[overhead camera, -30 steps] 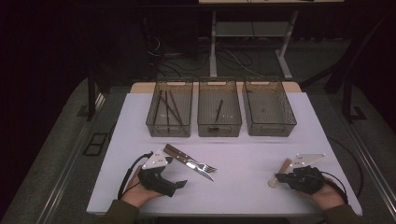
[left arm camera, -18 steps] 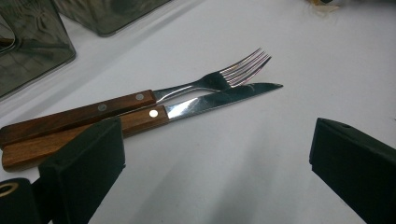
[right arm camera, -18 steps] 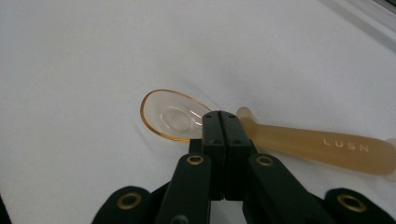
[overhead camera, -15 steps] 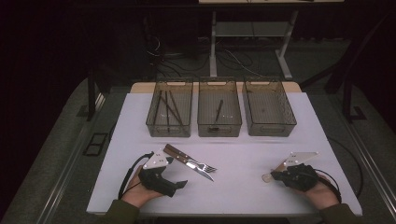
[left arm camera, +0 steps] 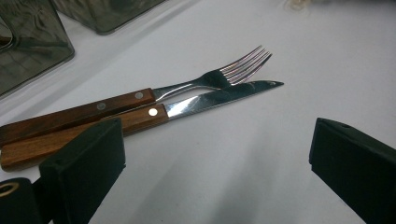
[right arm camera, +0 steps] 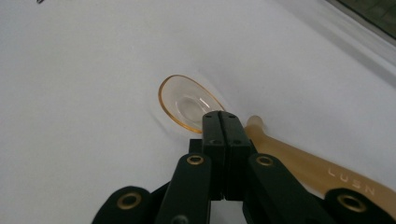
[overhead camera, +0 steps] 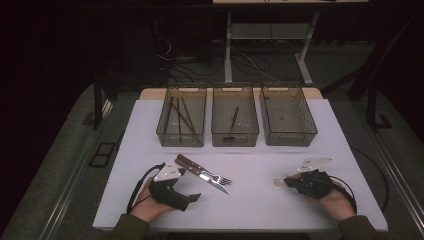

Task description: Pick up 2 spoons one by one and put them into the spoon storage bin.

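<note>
1. High view: the left gripper (overhead camera: 192, 197) rests near the wooden-handled steel fork (overhead camera: 204, 170) and knife (overhead camera: 210, 183) on the white surface (overhead camera: 260, 205).
2. Left gripper view: its jaws stand wide apart, holding nothing.
3. Right gripper view: the right gripper (right arm camera: 222, 122), jaws pressed together, lies over the translucent amber plastic spoon (right arm camera: 187, 102).

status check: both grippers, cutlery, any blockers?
Left gripper open, short of knife and fork. Right gripper shut, tips over amber spoon lying on table; grip on it unclear. Nothing in the way.
</note>
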`<state>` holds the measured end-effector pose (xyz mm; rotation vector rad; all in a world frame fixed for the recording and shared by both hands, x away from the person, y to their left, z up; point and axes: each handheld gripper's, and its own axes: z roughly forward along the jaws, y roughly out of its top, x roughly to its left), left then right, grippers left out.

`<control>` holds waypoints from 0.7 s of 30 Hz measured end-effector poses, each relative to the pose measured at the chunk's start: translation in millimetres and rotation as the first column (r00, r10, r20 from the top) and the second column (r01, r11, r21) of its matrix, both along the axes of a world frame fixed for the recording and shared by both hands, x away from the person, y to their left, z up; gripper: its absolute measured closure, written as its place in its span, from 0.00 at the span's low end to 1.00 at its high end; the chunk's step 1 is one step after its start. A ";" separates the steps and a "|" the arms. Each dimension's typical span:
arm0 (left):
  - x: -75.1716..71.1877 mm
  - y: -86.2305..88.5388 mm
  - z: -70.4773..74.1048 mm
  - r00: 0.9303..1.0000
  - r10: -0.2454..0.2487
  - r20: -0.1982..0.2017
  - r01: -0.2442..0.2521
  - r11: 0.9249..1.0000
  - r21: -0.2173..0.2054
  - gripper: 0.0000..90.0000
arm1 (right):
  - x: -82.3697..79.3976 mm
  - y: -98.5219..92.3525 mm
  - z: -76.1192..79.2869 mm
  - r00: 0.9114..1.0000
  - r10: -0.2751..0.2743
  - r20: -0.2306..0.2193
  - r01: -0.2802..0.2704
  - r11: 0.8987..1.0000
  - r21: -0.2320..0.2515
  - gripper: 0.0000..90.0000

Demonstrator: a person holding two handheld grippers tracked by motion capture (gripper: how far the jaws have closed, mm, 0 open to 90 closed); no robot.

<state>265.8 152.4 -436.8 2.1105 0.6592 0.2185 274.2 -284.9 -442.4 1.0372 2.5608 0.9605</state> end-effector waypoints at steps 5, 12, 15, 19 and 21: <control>0.1 0.2 0.2 1.000 -0.002 0.001 0.002 1.000 0.000 0.03 | 8.8 5.0 -1.4 1.000 -0.010 0.000 0.010 1.000 -0.005 1.00; -0.1 -0.1 0.3 1.000 -0.004 0.002 0.004 1.000 -0.001 0.03 | 22.2 9.5 -2.6 0.999 -0.033 0.012 0.033 0.999 -0.001 1.00; -0.1 -0.3 0.4 1.000 -0.005 0.003 0.005 1.000 0.001 0.03 | 28.2 10.4 -2.8 0.999 -0.043 0.014 0.043 0.999 0.003 1.00; 0.0 -0.2 0.4 1.000 -0.006 0.002 0.006 1.000 0.000 0.03 | 36.4 10.8 -4.1 0.998 -0.057 0.026 0.057 0.998 0.006 1.00; 0.1 -0.2 0.4 1.000 -0.006 0.002 0.006 1.000 -0.001 0.03 | 39.1 11.2 -4.1 0.997 -0.068 0.023 0.068 0.998 0.007 1.00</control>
